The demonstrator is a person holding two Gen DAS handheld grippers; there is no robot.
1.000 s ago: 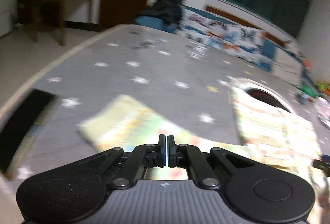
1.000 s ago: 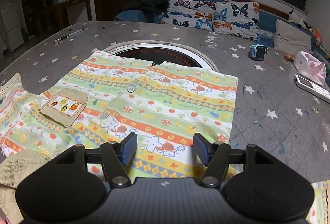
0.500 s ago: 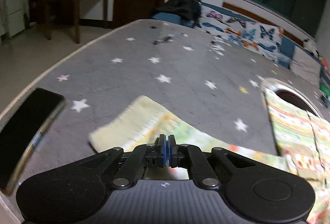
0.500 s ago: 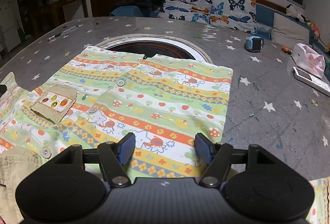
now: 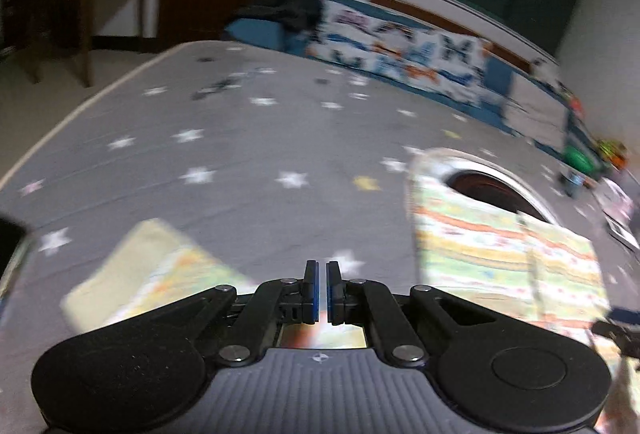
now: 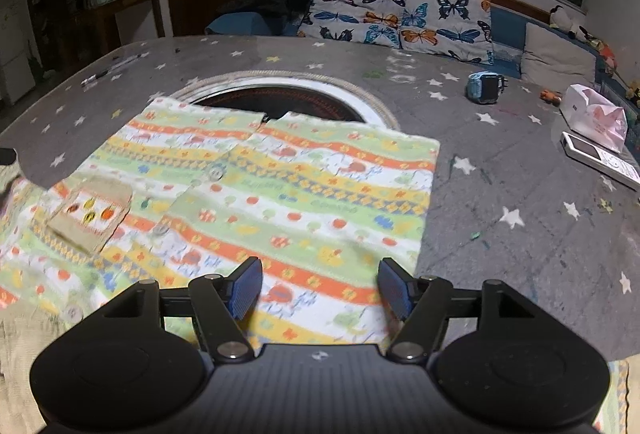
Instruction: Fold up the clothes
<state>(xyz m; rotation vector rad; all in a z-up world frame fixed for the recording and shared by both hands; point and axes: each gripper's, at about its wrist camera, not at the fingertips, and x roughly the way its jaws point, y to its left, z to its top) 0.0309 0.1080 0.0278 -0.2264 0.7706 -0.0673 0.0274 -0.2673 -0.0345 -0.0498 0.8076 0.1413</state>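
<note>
Grey star-printed table cover, serving as the landmark surface, with a round recessed burner near its middle. The striped, animal-printed shirt lies spread flat on the cover, its collar edge lapping the near rim of the burner, its button placket running down from that rim, and its beige chest pocket off to the burner's near left. One sleeve extends away from the body, to the left of the burner in the left wrist view. The garment reads as thin woven cotton — light, limp and unlikely to slip on the cloth cover; it should drape from any pinch point and hold no shape of its own, so hems, cuffs and shoulder seams, where the layers are doubled, look like the surest places to take hold. The right gripper hangs over the shirt's lower hem on the burner's near side, jaws standing well apart with nothing pressed between them. The left gripper has its jaws drawn together over the sleeve — whether fabric is pinched there cannot be told, since the pads hide the contact. Small buttons on the placket are the only hard parts.
</note>
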